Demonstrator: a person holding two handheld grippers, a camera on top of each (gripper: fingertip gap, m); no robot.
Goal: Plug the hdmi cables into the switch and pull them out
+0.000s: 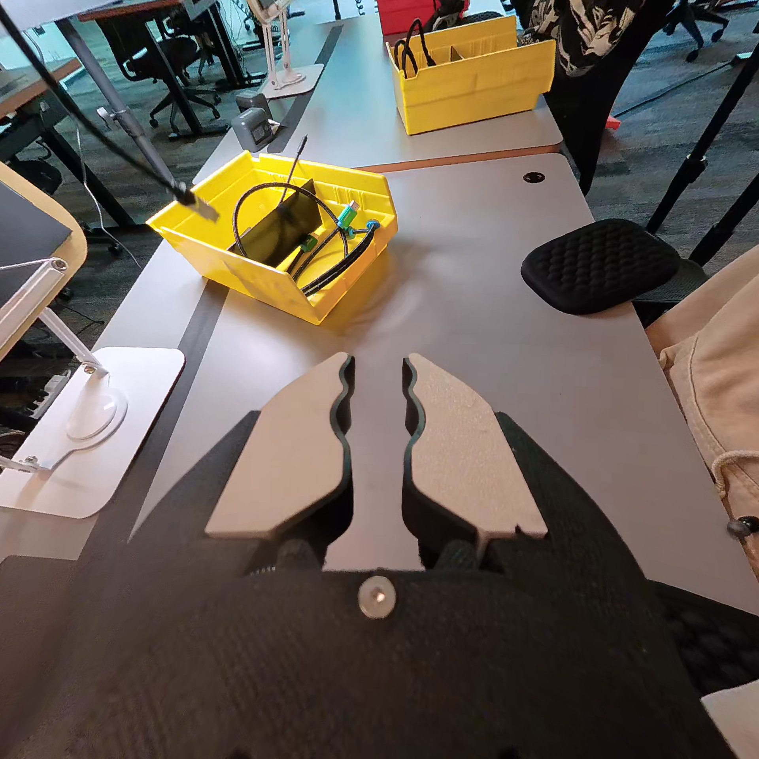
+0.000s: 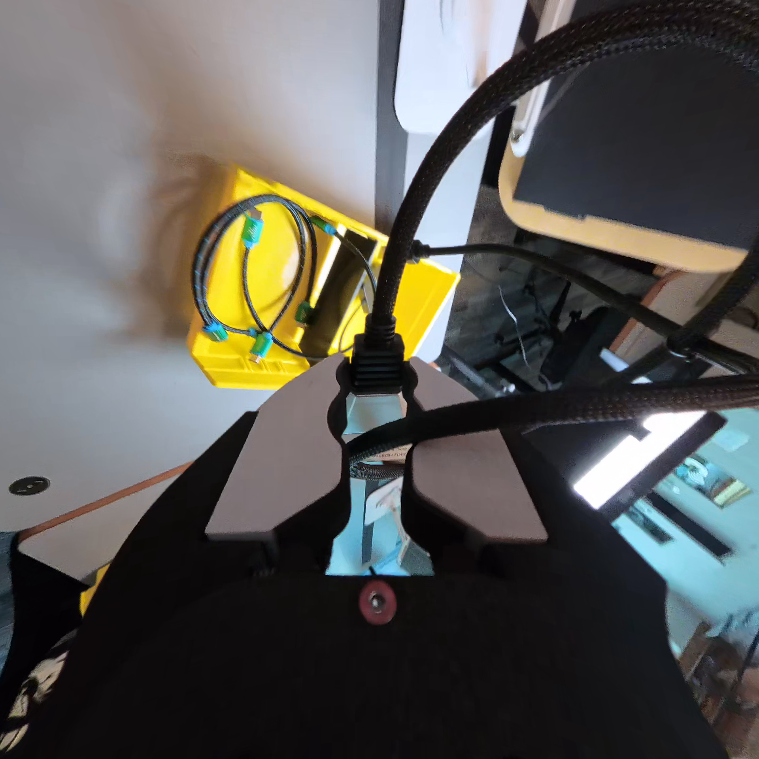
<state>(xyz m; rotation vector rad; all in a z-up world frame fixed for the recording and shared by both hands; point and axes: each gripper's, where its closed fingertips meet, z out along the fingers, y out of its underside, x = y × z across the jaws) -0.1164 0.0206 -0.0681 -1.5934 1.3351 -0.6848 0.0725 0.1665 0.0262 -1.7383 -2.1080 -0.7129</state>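
- The right claw is clamped on the black plug of a thick braided HDMI cable, held in the air above the yellow bin.
- The left claw hangs over the grey tabletop with its fingers apart, holding nothing.
- In the bin a black switch stands on edge, with green-ended cables coiled beside it.

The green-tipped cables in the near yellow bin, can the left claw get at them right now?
Probably yes. The left claw is open and empty, with bare table between it and the bin. The green-tipped cables lie exposed in the bin's open-topped right section.
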